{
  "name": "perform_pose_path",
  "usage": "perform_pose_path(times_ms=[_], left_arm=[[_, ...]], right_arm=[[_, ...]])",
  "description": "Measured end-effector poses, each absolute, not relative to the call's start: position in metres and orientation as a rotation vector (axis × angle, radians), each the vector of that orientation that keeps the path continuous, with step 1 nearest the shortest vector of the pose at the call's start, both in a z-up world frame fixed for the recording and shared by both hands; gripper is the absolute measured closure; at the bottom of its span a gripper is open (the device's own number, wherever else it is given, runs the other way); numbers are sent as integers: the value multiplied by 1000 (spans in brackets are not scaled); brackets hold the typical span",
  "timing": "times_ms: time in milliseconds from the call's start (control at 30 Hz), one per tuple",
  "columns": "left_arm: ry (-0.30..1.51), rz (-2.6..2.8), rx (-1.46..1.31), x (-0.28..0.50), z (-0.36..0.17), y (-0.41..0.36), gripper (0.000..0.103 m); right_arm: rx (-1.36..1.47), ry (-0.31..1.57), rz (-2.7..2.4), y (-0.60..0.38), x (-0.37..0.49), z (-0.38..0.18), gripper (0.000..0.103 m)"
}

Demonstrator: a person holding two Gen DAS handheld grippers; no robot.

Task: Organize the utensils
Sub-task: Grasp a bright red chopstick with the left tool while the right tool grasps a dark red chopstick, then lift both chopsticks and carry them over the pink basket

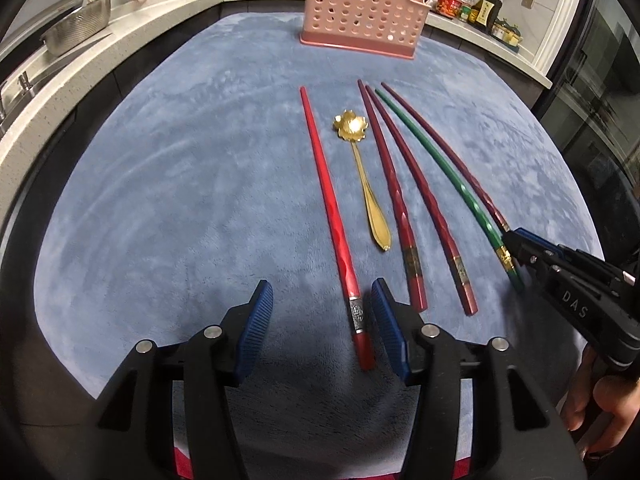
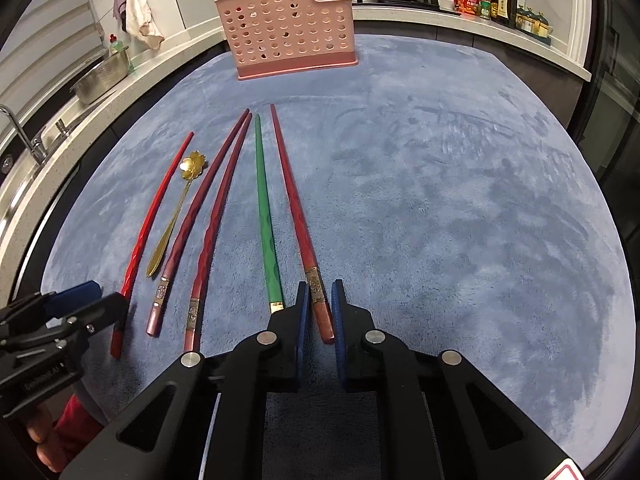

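Ahead of both our tongs, at the far end of the blue plush mat (image 2: 440,200), stands the pink perforated utensil holder (image 2: 288,36), and it already has a few chopsticks poking out of its top, so we judge the sorting begun but far from finished: six pieces are lying on the mat in a loose fan between us and the holder. Our right tongs (image 2: 320,312) are clenched on the handle end of the dark red chopstick (image 2: 294,200), the rightmost of the row, its banded collar sitting just ahead of the pads. Just to their left lies the green chopstick (image 2: 264,208), its gold-tipped end partly hidden behind the left finger. Our left tongs (image 1: 322,332) stand released, the pads straddling the bright red chopstick (image 1: 328,200) near its silver band without pressing it (the gap on the left side is plainly wider). To the right of these tongs lie two maroon chopsticks (image 1: 400,184), close side by side, tapered and faceted, with ornamental bands near the thick ends. Smallest of all, the gold spoon (image 1: 362,176) with its flower-shaped bowl rests between the bright red stick and the maroon pair, untouched.
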State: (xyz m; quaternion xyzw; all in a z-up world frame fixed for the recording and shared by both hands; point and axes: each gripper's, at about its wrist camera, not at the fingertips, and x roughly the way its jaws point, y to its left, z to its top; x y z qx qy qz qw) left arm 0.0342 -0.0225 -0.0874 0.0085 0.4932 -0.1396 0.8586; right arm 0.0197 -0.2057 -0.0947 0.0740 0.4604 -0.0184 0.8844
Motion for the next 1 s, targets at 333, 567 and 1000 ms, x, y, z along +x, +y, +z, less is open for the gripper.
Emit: perform_pose_path(times_ms=[333, 567, 1000], left_arm=[[1027, -289, 39, 31, -91, -22, 57], [1019, -274, 56, 29, -92, -21, 76], [986, -257, 49, 41, -86, -12, 96]], right_arm=[[160, 957, -41, -206, 20, -95, 93], [159, 956, -45, -205, 20, -95, 93], [180, 947, -61, -207, 16, -93, 94]])
